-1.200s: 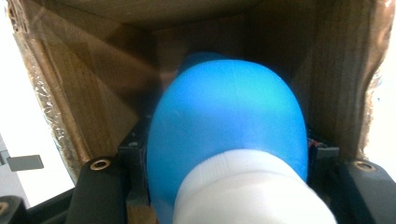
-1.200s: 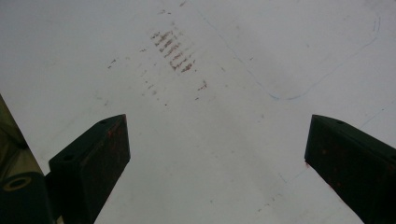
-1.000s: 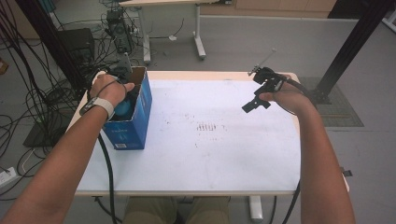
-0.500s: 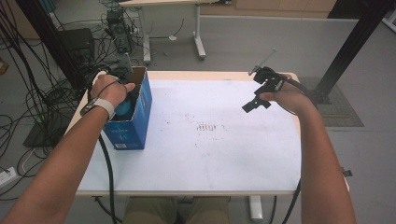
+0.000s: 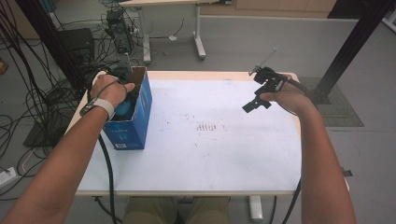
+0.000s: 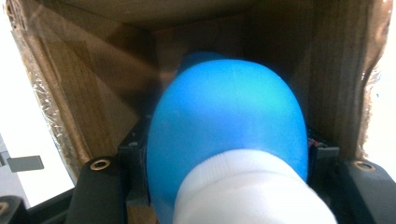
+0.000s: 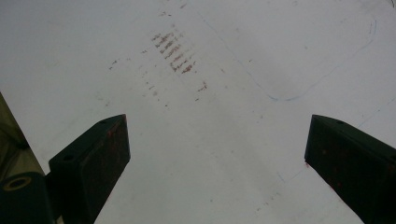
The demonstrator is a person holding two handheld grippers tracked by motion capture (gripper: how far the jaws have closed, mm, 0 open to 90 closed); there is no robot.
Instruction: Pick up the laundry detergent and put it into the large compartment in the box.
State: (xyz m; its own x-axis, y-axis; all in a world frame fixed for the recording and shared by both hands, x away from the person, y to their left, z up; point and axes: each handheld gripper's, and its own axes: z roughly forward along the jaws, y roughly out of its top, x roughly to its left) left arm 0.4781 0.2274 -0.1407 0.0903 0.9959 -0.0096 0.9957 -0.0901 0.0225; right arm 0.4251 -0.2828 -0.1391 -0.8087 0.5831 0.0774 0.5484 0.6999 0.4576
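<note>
The left gripper (image 6: 224, 186) was reached down into the open top of a blue cardboard box (image 5: 140, 116) at the table's left edge, its jaws closed on a blue bottle (image 6: 229, 135) with a white cap (image 6: 247, 191). In the left gripper view the bottle sat squarely between the two black jaws, pressed on both sides, with its white cap end nearest the camera and its rounded blue body running away toward the brown inner walls of the box. From the high view the left hand (image 5: 109, 91) covered the box's opening, and a patch of the blue bottle showed just under the hand, inside the box.

The right gripper (image 5: 256, 101) hung above the far right part of the white table (image 5: 224, 154), well apart from the box. Its jaws stood wide open with nothing between them; the right gripper view looked down between them on bare tabletop marked with a cluster of reddish-brown smudges (image 7: 175, 49) and a faint blue pen outline (image 7: 322, 70).
</note>
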